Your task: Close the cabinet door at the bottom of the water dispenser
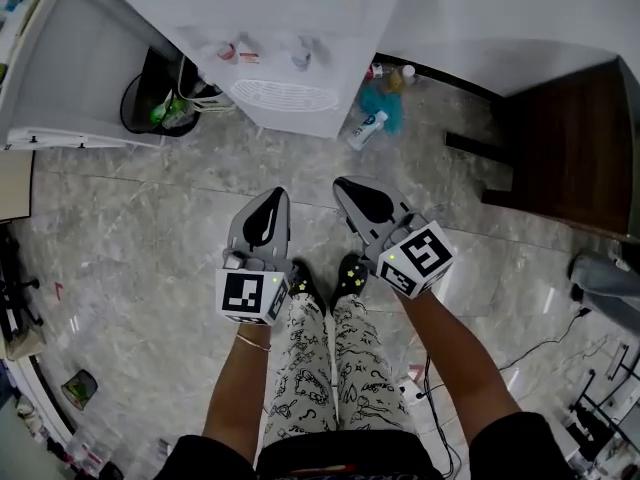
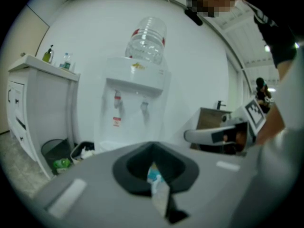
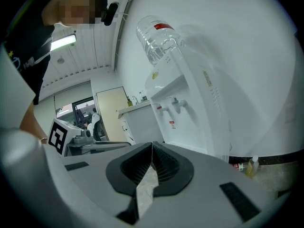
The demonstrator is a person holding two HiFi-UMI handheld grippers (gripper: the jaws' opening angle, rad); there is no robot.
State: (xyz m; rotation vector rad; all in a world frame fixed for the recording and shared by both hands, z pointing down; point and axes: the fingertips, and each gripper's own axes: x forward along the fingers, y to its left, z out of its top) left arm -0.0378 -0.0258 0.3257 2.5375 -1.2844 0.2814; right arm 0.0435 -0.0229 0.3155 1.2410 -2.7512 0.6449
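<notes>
Glossy stone-look floor (image 1: 130, 238) (dispenser (image 1: 300, 28) smooth plastic).

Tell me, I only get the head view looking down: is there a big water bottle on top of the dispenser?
Observer: Yes. The left gripper view shows a clear bottle standing neck down on the water dispenser.
Operator: Can you see the little door at the bottom?
Observer: No. In that view the left gripper covers the dispenser's lower part, so I cannot tell whether the door is open.
Operator: Is anybody else there?
Observer: The right gripper view shows a doorway past the white cabinet, and a person sitting beyond it.
</notes>
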